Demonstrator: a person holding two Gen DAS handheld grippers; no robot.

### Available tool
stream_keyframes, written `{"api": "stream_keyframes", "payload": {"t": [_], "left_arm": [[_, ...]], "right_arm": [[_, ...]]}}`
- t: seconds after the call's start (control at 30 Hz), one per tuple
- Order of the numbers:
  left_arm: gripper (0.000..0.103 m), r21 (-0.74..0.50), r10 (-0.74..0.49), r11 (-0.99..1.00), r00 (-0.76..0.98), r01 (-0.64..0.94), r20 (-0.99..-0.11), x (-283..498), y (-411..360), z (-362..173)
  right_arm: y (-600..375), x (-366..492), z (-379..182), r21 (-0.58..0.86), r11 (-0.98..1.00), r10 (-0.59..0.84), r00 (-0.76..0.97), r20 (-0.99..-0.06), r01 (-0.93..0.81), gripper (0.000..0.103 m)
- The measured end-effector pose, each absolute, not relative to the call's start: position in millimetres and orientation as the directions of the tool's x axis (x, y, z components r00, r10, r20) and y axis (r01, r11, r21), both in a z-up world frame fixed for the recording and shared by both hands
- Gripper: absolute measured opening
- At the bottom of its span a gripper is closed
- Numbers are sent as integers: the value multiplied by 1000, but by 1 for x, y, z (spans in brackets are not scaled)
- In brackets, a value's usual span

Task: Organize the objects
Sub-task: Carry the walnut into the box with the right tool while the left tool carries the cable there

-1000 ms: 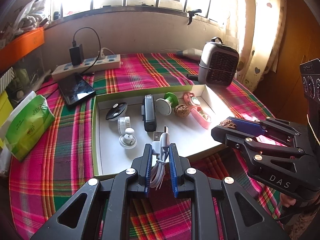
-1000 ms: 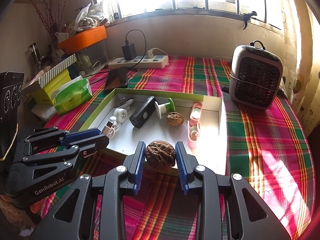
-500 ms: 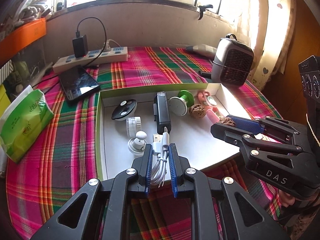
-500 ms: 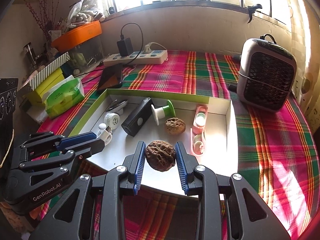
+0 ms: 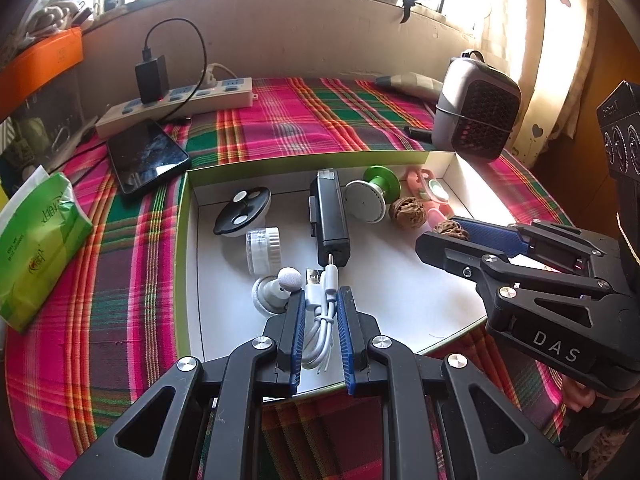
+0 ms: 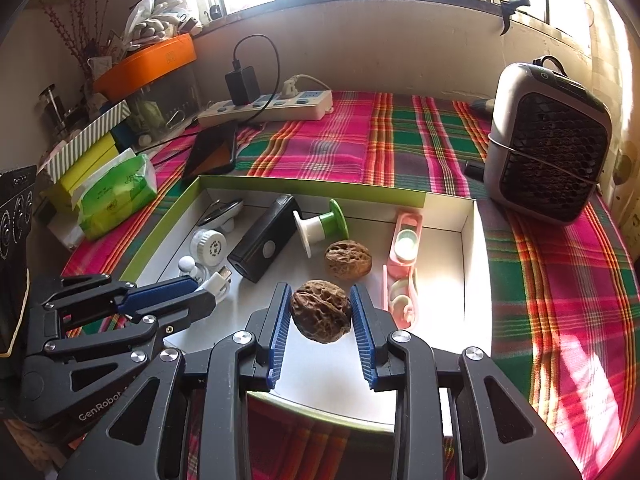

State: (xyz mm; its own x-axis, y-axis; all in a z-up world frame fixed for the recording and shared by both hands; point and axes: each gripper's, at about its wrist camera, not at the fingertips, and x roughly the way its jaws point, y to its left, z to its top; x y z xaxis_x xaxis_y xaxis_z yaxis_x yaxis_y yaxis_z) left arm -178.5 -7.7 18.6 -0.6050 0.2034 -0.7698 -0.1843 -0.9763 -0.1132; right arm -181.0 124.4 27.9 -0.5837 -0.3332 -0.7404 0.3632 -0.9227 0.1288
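Note:
A shallow white box (image 5: 192,280) (image 6: 468,264) with green sides lies on the plaid cloth. My left gripper (image 5: 322,300) (image 6: 200,298) is shut on a coiled white USB cable (image 5: 320,308), held over the box's near left part. A brown walnut (image 6: 321,316) (image 5: 450,227) is clamped in my right gripper (image 6: 321,312) (image 5: 444,236), above the box's near middle. Inside the box lie a second walnut (image 6: 347,265) (image 5: 408,213), a black rectangular device (image 5: 330,216) (image 6: 266,246), a green-and-white spool (image 5: 376,194) (image 6: 320,226), a pink case (image 6: 404,264), a black round lid (image 5: 242,216), a small clear jar (image 5: 262,249) and a white earbud-like piece (image 5: 276,286).
A grey mini heater (image 6: 544,144) (image 5: 476,110) stands at the back right. A power strip (image 5: 176,106) with a black charger, a phone (image 5: 146,154), a green tissue pack (image 5: 36,248) and an orange bin (image 6: 146,62) line the left and back.
Both grippers have moved forward and a little down over the box, each keeping its load. The box items look closer and larger in both views.

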Motion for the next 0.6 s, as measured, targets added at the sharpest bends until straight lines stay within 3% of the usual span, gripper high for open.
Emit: {"api": "stream_keyframes", "payload": {"t": [0.6], "left_arm": [[15, -114, 191, -980, -596, -166, -780, -187, -7, 14]], "right_arm": [[124, -191, 17, 110, -929, -310, -577, -756, 355, 32]]}}
